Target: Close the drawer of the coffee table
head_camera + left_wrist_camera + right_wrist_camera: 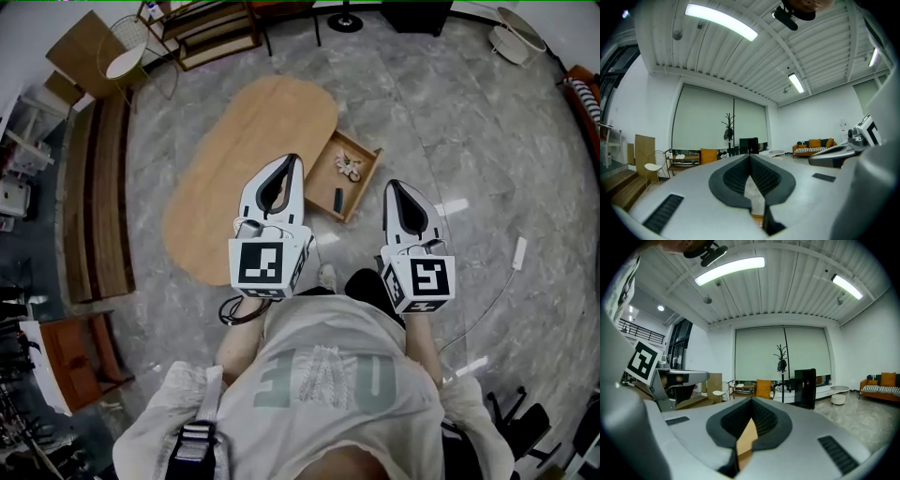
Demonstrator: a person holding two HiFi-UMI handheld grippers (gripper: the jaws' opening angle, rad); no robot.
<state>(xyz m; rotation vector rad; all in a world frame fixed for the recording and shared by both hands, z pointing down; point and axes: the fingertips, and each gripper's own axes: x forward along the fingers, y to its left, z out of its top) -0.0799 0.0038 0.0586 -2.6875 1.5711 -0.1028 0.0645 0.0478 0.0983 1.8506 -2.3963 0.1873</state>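
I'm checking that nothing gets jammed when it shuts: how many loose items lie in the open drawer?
2. A small pale object lies in the half of the drawer farther from the person; a slim dark one lies nearer. Anything smaller may go unseen.

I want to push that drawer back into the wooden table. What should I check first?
1. Light-wood drawer shut into the oval wooden coffee table: not ok, it sticks out open.
2. Left gripper shut and empty: ok.
3. Right gripper shut and empty: ok.
4. Grippers aimed at the drawer: not ok, both gripper views look across the room.
5. Small pale object in the drawer lying below its rim: cannot tell.
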